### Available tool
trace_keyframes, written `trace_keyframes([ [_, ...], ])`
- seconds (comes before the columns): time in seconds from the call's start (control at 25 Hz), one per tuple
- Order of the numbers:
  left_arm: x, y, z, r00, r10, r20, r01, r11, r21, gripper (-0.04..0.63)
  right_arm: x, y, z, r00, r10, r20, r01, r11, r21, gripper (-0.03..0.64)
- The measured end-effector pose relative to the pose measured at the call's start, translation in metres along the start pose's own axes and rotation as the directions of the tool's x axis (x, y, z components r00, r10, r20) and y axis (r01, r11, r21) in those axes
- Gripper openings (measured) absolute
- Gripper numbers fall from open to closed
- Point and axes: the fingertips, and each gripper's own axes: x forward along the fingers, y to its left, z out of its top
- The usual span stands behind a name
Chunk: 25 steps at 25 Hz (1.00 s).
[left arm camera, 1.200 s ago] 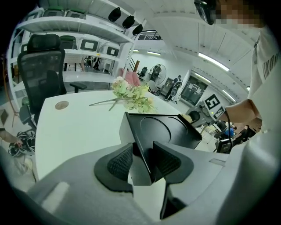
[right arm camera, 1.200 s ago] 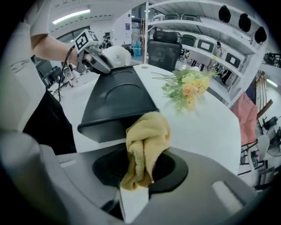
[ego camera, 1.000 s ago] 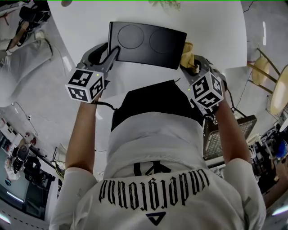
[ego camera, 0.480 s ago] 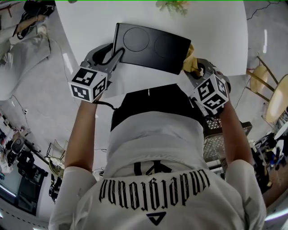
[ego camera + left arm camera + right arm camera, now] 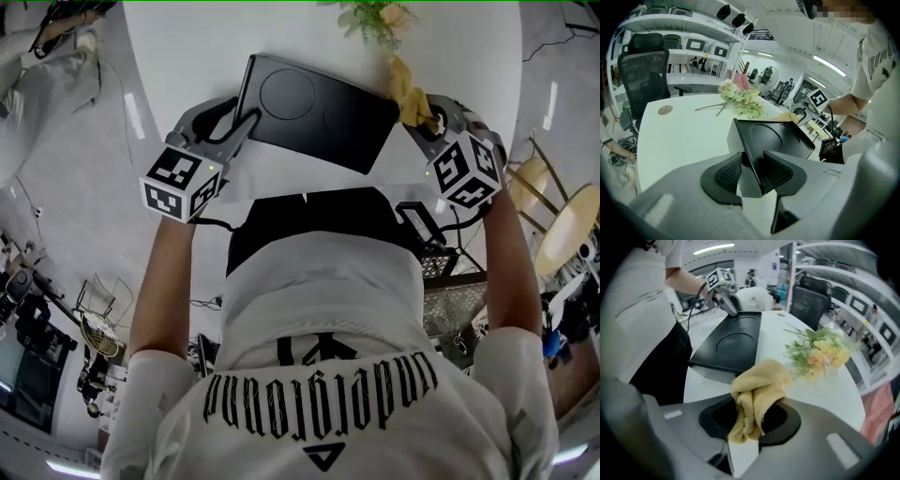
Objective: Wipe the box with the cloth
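A flat black box (image 5: 319,103) with two round recesses in its top lies on the white table (image 5: 206,56). My left gripper (image 5: 246,120) is shut on the box's near left corner; in the left gripper view its pads (image 5: 731,171) clamp the box (image 5: 778,138) by its rim. My right gripper (image 5: 419,111) is shut on a bunched yellow cloth (image 5: 405,84), which hangs off the box's far right corner. In the right gripper view the cloth (image 5: 757,394) bulges out between the jaws, with the box (image 5: 733,341) ahead and to the left.
A bunch of pale flowers (image 5: 375,17) lies on the table just beyond the cloth, close to my right gripper (image 5: 750,420). A small brown disc (image 5: 665,110) sits far left. An office chair (image 5: 644,70) stands past the table; a wire basket (image 5: 450,281) stands at the person's right.
My right gripper has carried the cloth from the box's right end towards its far right corner, nearer the flowers, rolling as it went. The left gripper keeps its hold on the box.
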Motion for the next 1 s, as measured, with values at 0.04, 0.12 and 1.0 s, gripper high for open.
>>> trace_keyframes([
  [0.04,0.0,-0.004,0.001,1.0,0.002,0.001,-0.002,1.0,-0.003,0.16,-0.002,0.001,-0.003,0.999,0.028,-0.024,-0.03,0.996,-0.09,0.115],
  [0.12,0.0,-0.007,0.002,1.0,0.008,0.006,-0.008,1.0,-0.011,0.16,-0.005,0.0,-0.006,0.993,0.076,-0.092,-0.099,0.952,-0.289,0.115],
  [1.0,-0.02,-0.018,-0.012,0.998,0.027,0.054,-0.024,0.999,-0.045,0.158,0.08,-0.023,0.201,0.979,0.12,-0.164,-0.2,0.424,-0.883,0.115],
])
